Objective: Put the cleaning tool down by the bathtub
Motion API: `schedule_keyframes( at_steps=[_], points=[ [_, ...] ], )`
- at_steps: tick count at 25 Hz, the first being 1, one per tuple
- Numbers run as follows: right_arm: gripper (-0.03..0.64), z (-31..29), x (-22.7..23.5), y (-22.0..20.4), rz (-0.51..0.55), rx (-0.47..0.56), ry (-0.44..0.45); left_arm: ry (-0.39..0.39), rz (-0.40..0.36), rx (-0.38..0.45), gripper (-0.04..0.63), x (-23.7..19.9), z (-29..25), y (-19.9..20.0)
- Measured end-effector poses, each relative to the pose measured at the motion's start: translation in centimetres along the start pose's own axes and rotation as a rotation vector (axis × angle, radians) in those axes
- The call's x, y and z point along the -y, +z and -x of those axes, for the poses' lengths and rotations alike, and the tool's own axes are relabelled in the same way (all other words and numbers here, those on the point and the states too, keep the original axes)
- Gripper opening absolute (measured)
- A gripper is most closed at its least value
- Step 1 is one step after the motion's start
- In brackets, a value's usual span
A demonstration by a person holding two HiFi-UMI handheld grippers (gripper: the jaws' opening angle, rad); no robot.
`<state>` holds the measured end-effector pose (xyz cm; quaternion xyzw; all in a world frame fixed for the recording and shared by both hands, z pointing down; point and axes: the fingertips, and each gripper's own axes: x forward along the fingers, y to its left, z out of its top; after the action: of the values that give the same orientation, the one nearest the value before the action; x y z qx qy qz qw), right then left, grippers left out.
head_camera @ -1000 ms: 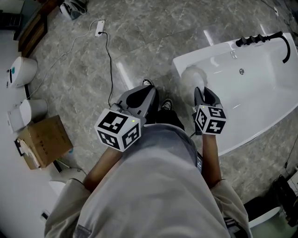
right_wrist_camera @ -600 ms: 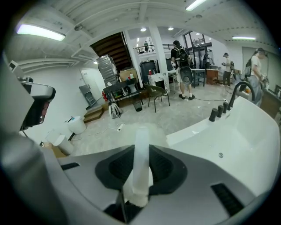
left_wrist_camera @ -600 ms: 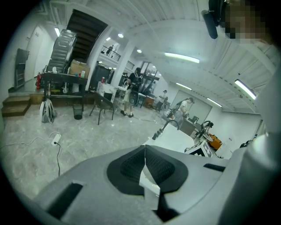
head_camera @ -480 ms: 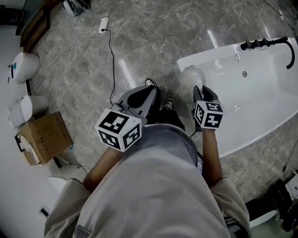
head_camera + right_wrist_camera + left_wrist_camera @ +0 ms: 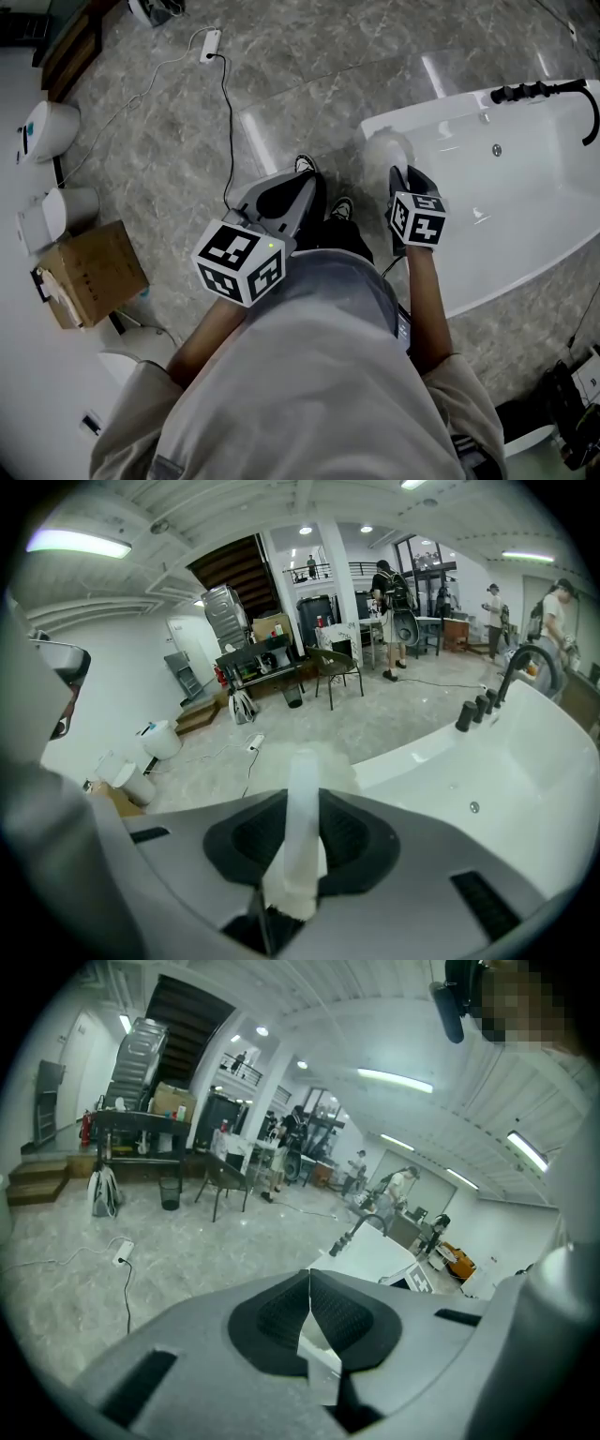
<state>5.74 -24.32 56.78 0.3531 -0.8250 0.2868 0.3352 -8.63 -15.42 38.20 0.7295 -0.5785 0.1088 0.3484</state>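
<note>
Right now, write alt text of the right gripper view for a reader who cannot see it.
The right gripper is shut on the white handle of a cleaning tool, whose fluffy pale head hangs by the near corner of a white bathtub. A black faucet stands at the tub's far end; grey marbled floor lies beyond.

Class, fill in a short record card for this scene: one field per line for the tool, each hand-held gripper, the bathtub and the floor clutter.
Tool: white cleaning tool, fluffy head at the tub's corner, not yet set down
Right hand-held gripper: shut on the tool's handle
Left hand-held gripper: shut, empty
Bathtub: white, black faucet on rim
Floor: cardboard box, power strip
</note>
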Motion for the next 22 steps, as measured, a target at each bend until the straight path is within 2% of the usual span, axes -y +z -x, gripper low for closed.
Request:
schedule_keyframes(
  at_steps=[11,22],
  points=[
    [0.077,-3.3,-0.8,0.4,0.005,-0.063,0.0,0.005,0.009,-0.003,0.009,-1.5,0.2,0.4],
    [0.074,-7.0,0.2,0.8,-0.009,-0.114,-0.06,-0.004,0.014,-0.031,0.009,-3.5,-0.7,1.3]
  ],
)
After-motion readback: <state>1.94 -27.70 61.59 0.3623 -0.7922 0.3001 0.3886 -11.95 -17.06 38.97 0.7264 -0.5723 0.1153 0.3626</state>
